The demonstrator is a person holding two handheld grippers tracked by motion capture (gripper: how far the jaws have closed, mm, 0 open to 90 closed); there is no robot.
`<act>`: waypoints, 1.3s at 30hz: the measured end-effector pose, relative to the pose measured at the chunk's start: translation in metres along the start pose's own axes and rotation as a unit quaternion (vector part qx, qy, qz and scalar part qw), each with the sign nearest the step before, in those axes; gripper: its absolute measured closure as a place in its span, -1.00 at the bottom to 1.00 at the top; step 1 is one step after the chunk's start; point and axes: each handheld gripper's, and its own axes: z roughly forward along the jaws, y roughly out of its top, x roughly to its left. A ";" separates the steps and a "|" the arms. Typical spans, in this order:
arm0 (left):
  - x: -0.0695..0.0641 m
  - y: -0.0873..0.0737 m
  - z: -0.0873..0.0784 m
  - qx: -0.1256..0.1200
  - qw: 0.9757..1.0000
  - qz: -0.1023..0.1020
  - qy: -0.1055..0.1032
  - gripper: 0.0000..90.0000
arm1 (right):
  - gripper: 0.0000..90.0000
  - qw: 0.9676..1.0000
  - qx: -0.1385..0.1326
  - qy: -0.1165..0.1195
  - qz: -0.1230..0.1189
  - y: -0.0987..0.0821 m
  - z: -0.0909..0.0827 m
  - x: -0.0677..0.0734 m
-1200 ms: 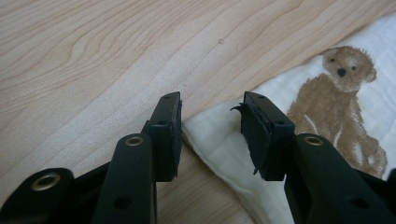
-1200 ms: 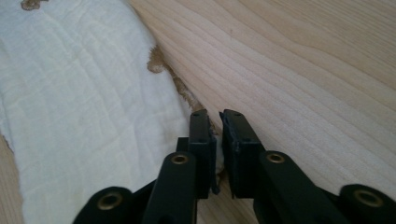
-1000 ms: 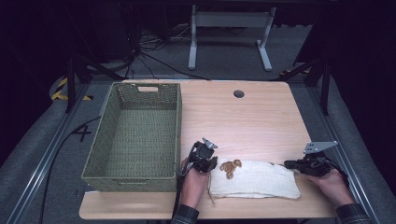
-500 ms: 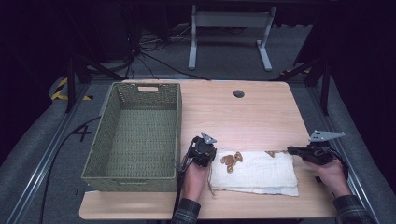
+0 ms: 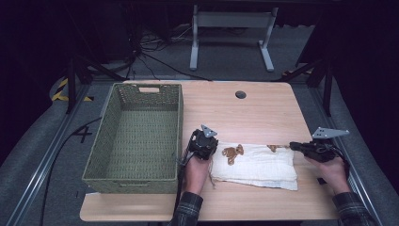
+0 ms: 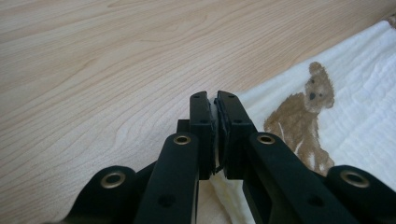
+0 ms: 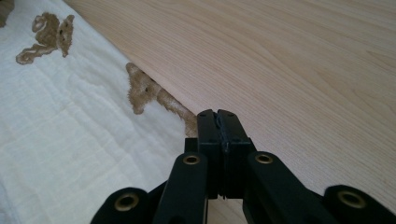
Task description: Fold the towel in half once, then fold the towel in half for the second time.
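A folded white cloth (image 5: 256, 165) with brown bear prints lies on the table (image 5: 244, 113), in the lower centre of the high view, a little right of the middle; its long side runs left to right. The left tool (image 5: 203, 143) is at the cloth's upper left corner, just right of the basket (image 5: 136, 136); in the left gripper view its jaws are closed on the cloth's edge, with a thin fold of fabric pinched between the pads, and they have just been closing on it. A brown bear (image 6: 301, 116) is printed on the cloth at the right of that view, near the jaws. The right tool (image 5: 301, 147) is at the cloth's upper right corner, in the lower right of the high view; in the right gripper view its jaws are pressed together at the cloth's edge, where a bear print (image 7: 149, 93) meets the bare wood; whether fabric is caught between them I cannot tell for sure, but the corner runs right into the jaws. The green woven basket takes the left part of the table and stands apart from the cloth. A dark round hole (image 5: 241, 94) is in the table top, in the upper centre; both forearms come in from the bottom edge.
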 end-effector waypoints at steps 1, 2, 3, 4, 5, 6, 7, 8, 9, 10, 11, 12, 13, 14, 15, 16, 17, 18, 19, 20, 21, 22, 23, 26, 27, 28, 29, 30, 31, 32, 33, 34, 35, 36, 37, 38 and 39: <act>-0.001 0.000 -0.002 -0.003 1.000 0.000 0.002 0.91 | 0.99 1.000 -0.001 0.000 -0.001 0.000 -0.001 0.001; -0.002 -0.001 -0.004 -0.005 1.000 0.002 0.002 0.91 | 0.99 1.000 -0.003 0.001 0.000 -0.001 -0.003 0.002; -0.002 -0.001 -0.004 -0.005 1.000 0.002 0.002 0.91 | 0.99 1.000 -0.003 0.001 0.000 -0.001 -0.003 0.002; -0.004 -0.001 -0.005 -0.007 1.000 0.003 0.003 0.91 | 0.99 1.000 -0.005 0.001 0.000 -0.001 -0.005 0.003; -0.005 -0.002 -0.007 -0.010 1.000 0.002 0.003 0.91 | 0.99 1.000 -0.006 0.003 0.001 -0.002 -0.006 0.004; -0.006 -0.003 -0.008 -0.010 1.000 0.001 0.004 0.91 | 0.99 1.000 -0.006 0.006 0.000 -0.003 -0.008 0.006; -0.008 -0.005 -0.010 -0.013 1.000 -0.001 0.005 0.91 | 0.99 1.000 -0.005 0.006 -0.002 -0.004 -0.010 0.007; -0.010 -0.006 -0.011 -0.015 1.000 -0.003 0.004 0.91 | 0.99 1.000 -0.007 0.009 -0.003 -0.006 -0.013 0.010; -0.011 -0.007 -0.012 -0.016 1.000 -0.002 0.004 0.91 | 0.98 1.000 -0.006 0.009 -0.004 -0.006 -0.014 0.011; -0.012 -0.009 -0.015 -0.017 1.000 -0.004 0.005 0.91 | 0.99 1.000 -0.006 0.010 -0.005 -0.007 -0.016 0.013; -0.013 -0.010 -0.016 -0.018 1.000 -0.008 0.005 0.91 | 0.99 1.000 -0.006 0.014 -0.005 -0.009 -0.019 0.015; -0.015 -0.012 -0.019 -0.019 1.000 -0.011 0.005 0.91 | 0.98 1.000 -0.005 0.016 -0.007 -0.010 -0.020 0.017; -0.016 -0.013 -0.020 -0.021 1.000 -0.011 0.005 0.91 | 0.98 1.000 -0.004 0.016 -0.008 -0.010 -0.022 0.019; -0.018 -0.015 -0.023 -0.023 1.000 -0.008 0.006 0.91 | 0.98 1.000 -0.003 0.017 -0.009 -0.011 -0.023 0.021; -0.020 -0.016 -0.024 -0.027 1.000 -0.008 0.007 0.91 | 0.98 1.000 -0.003 0.018 -0.010 -0.012 -0.025 0.023; -0.022 -0.018 -0.026 -0.030 1.000 -0.004 0.008 0.91 | 0.99 1.000 -0.004 0.017 -0.012 -0.012 -0.027 0.024; -0.023 -0.018 -0.028 -0.029 1.000 -0.004 0.008 0.91 | 0.98 1.000 -0.007 0.019 -0.012 -0.013 -0.029 0.026; -0.024 -0.020 -0.030 -0.031 0.999 -0.005 0.008 0.91 | 0.98 1.000 -0.007 0.018 -0.013 -0.014 -0.031 0.028; -0.025 -0.021 -0.033 -0.034 0.999 -0.004 0.007 0.91 | 0.98 1.000 -0.008 0.019 -0.014 -0.015 -0.032 0.029; -0.027 -0.021 -0.035 -0.035 0.999 -0.001 0.010 0.91 | 0.98 1.000 -0.010 0.022 -0.014 -0.016 -0.034 0.031; -0.029 -0.022 -0.037 -0.037 0.999 0.000 0.011 0.91 | 0.98 1.000 -0.009 0.024 -0.015 -0.017 -0.036 0.033; -0.031 -0.022 -0.040 -0.039 0.999 0.001 0.012 0.91 | 0.98 1.000 -0.009 0.024 -0.018 -0.019 -0.037 0.035; -0.033 -0.023 -0.042 -0.037 0.999 0.006 0.017 0.91 | 0.98 0.999 -0.008 0.027 -0.020 -0.020 -0.038 0.037; -0.038 -0.026 -0.046 -0.036 0.999 0.014 0.021 0.91 | 0.98 0.999 -0.006 0.030 -0.025 -0.023 -0.042 0.043; -0.040 -0.028 -0.047 -0.037 0.999 0.014 0.018 0.91 | 0.98 0.999 -0.004 0.029 -0.026 -0.025 -0.043 0.045; -0.041 -0.030 -0.049 -0.037 0.999 0.014 0.017 0.91 | 0.98 0.999 -0.004 0.030 -0.026 -0.026 -0.044 0.046; -0.041 -0.031 -0.050 -0.036 0.999 0.012 0.016 0.91 | 0.98 0.999 -0.005 0.032 -0.025 -0.028 -0.046 0.048; -0.042 -0.033 -0.051 -0.038 0.999 0.008 0.014 0.91 | 0.98 0.999 -0.006 0.032 -0.025 -0.029 -0.049 0.049; -0.042 -0.034 -0.052 -0.038 0.999 0.006 0.012 0.91 | 0.98 0.999 -0.008 0.034 -0.024 -0.030 -0.050 0.051; -0.043 -0.036 -0.053 -0.037 0.999 0.006 0.014 0.91 | 0.98 0.999 -0.009 0.036 -0.026 -0.031 -0.052 0.053; -0.044 -0.037 -0.054 -0.036 0.999 0.008 0.015 0.91 | 0.98 0.999 -0.009 0.037 -0.028 -0.032 -0.054 0.056; -0.045 -0.039 -0.054 -0.036 0.999 0.009 0.017 0.91 | 0.98 0.999 -0.008 0.039 -0.030 -0.033 -0.055 0.058; -0.045 -0.039 -0.054 -0.036 0.999 0.009 0.017 0.91 | 0.98 0.999 -0.008 0.039 -0.030 -0.033 -0.055 0.058; -0.046 -0.043 -0.054 -0.031 0.999 0.010 0.017 0.91 | 0.98 0.999 -0.003 0.039 -0.035 -0.036 -0.056 0.063; -0.046 -0.043 -0.054 -0.031 0.999 0.010 0.017 0.91 | 0.98 0.999 -0.003 0.039 -0.035 -0.036 -0.056 0.063; -0.047 -0.045 -0.054 -0.028 0.999 0.012 0.018 0.91 | 0.98 0.999 0.000 0.042 -0.034 -0.038 -0.056 0.064; -0.047 -0.047 -0.053 -0.025 0.999 0.013 0.018 0.91 | 0.98 0.998 0.002 0.045 -0.034 -0.039 -0.056 0.065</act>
